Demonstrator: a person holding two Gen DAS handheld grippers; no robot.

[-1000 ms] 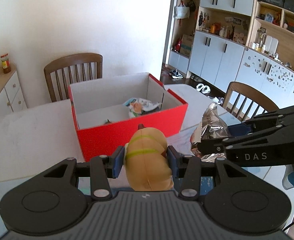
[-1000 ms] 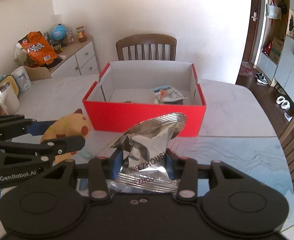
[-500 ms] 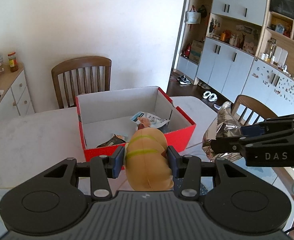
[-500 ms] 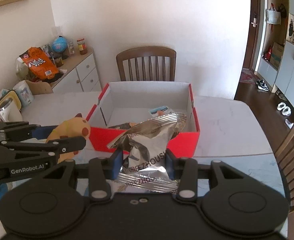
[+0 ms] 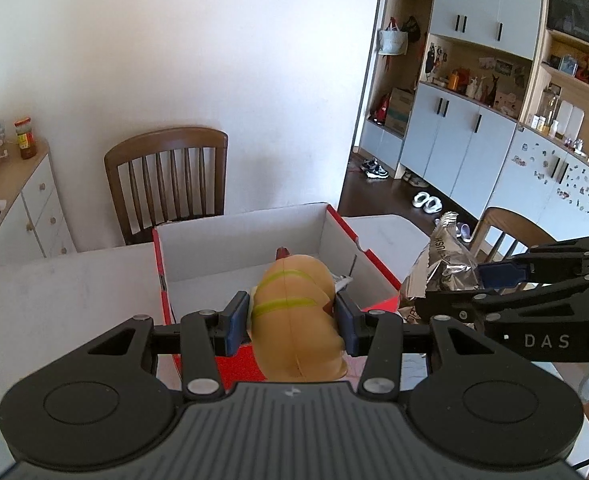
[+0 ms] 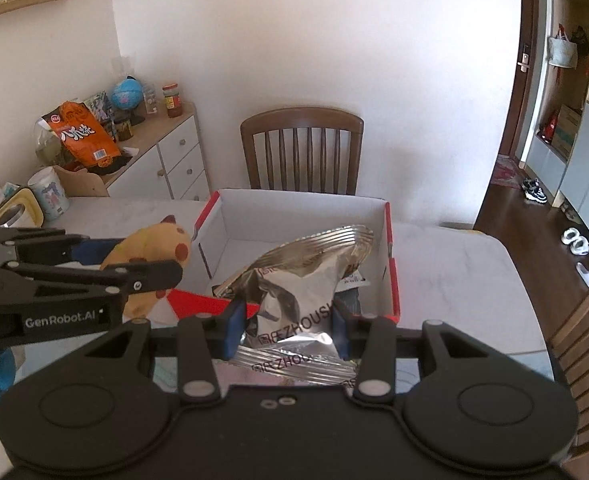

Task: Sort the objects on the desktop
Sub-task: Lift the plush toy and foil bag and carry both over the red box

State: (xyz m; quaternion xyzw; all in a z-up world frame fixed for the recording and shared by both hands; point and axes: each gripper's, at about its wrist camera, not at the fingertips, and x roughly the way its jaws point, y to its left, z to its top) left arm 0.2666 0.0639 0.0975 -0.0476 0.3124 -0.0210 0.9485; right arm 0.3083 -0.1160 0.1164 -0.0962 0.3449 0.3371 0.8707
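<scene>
My left gripper [image 5: 292, 322] is shut on a yellow plush toy [image 5: 296, 320] with green stripes and holds it above the near wall of the red cardboard box [image 5: 166, 280]. The toy also shows in the right wrist view [image 6: 150, 252], left of the box [image 6: 392, 280]. My right gripper [image 6: 286, 328] is shut on a silver foil snack bag [image 6: 306, 280] and holds it over the box's near edge. The bag also shows in the left wrist view [image 5: 442, 272], right of the box. Packets lying in the box are mostly hidden.
A wooden chair [image 6: 302, 148] stands behind the table [image 6: 454, 272]. A second chair [image 6: 586, 332] is at the right. A white sideboard [image 6: 166, 160] with an orange bag, a globe and jars stands at the left. A mug [image 6: 48, 196] sits at the table's left.
Both grippers have risen and moved forward with their loads. They now hang over the box's near edge rather than in front of it.
</scene>
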